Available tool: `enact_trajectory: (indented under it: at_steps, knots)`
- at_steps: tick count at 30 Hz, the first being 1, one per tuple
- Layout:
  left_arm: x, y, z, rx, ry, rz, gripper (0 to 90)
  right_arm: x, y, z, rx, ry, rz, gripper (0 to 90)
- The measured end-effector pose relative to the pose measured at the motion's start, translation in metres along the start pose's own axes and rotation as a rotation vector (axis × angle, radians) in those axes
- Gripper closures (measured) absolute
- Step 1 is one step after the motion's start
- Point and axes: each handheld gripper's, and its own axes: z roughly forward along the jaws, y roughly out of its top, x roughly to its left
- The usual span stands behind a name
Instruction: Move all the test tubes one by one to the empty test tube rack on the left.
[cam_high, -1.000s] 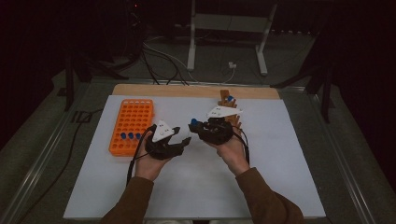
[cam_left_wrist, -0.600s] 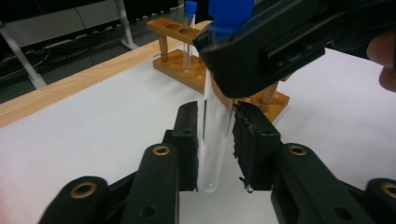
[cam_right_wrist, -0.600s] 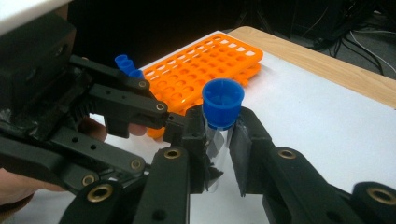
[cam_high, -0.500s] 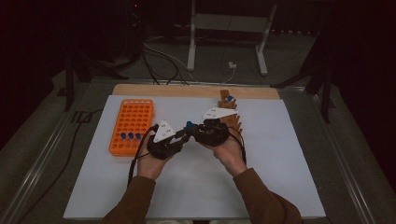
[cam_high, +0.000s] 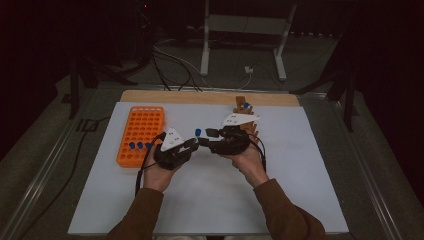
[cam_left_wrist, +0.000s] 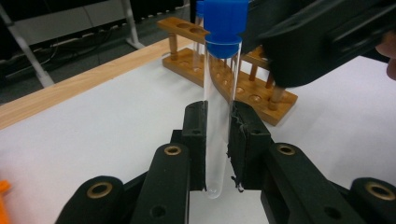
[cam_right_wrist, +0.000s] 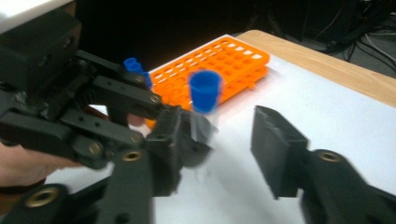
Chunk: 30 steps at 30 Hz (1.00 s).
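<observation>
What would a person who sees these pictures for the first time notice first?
Most striking is the clear test tube with a blue cap, held upright by the left gripper over the middle of the white table sheet. The right gripper faces it with open jaws. An orange tube rack lies at the left, and a wooden tube rack at the far edge.

Left claw (cam_high: 192, 144) and right claw (cam_high: 209, 136) meet mid-table at a blue-capped tube (cam_high: 198, 133); orange rack (cam_high: 141, 134) sits left.
</observation>
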Motion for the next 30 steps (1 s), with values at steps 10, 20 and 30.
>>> enact_trajectory:
  at_steps: [10,20,30]
  knots:
    - [0.015,0.002,-0.021,-0.041,0.029,-0.053,78.3,-0.021,-0.011,-0.019,0.0,-0.169,0.009,5.1]
    - [0.033,-0.003,-0.041,-0.042,0.053,-0.109,78.3,-0.041,-0.03,-0.039,-0.006,-0.236,0.003,0.2]
    - [0.043,-0.007,-0.057,-0.073,0.064,-0.139,78.3,-0.053,-0.04,-0.056,-0.046,-0.287,0.034,0.0]
